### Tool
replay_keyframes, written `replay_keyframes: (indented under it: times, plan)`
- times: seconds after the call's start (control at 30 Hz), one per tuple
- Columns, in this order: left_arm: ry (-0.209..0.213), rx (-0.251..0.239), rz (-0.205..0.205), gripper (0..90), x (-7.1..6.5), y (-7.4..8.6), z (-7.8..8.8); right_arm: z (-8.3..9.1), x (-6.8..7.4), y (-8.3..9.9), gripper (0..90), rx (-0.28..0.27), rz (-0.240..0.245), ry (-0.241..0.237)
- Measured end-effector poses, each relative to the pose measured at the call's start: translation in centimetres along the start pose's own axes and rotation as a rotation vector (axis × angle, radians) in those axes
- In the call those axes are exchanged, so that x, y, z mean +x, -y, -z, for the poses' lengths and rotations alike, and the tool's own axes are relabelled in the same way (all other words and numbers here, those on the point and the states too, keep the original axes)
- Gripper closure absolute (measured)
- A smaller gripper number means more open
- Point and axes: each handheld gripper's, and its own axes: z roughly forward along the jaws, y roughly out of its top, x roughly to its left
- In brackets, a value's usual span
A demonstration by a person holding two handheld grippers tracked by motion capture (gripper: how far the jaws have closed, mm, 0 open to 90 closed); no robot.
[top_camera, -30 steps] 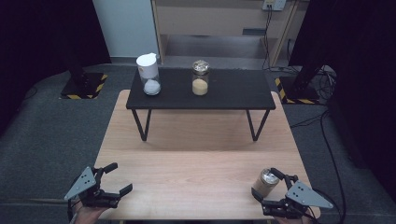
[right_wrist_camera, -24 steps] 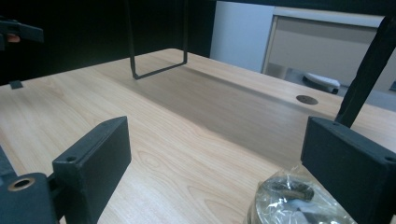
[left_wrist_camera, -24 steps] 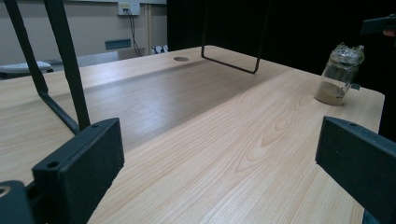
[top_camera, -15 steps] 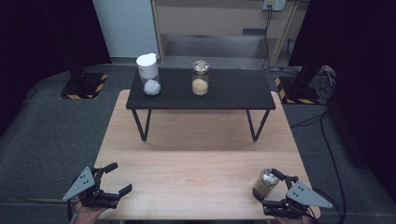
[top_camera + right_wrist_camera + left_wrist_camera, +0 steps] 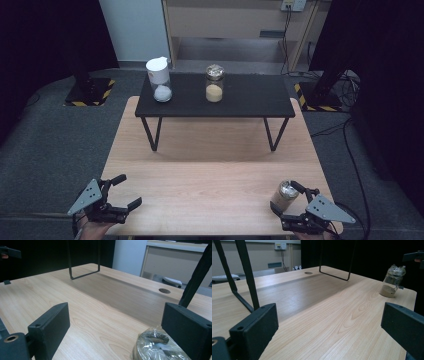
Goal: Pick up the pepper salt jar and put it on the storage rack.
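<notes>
Right fingers (image 5: 285,196) wide around foil-topped jar (image 5: 285,196) of tan powder; left fingers (image 5: 127,191) wide

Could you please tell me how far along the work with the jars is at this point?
Two jars, a white-lidded jar and a second jar, stand on the black shelf. The right hand-held gripper sits open around the foil-topped jar on the wooden table, not gripping it. That jar is not yet lifted. The left hand-held gripper is open and empty.
</notes>
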Motion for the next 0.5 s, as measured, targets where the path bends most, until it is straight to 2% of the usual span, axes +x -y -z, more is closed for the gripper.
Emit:
replay_keyframes:
  times: [0.2,0.5]
  plan:
    - [-0.002,0.001,-0.001,0.1,0.0,0.0,0.0,0.5,0.5,-0.3,7.7,-0.018,0.006,0.019]
    - [-0.003,0.001,0.000,0.0,-0.1,0.0,0.1,1.0,0.9,-1.5,6.0,0.004,0.003,0.035]
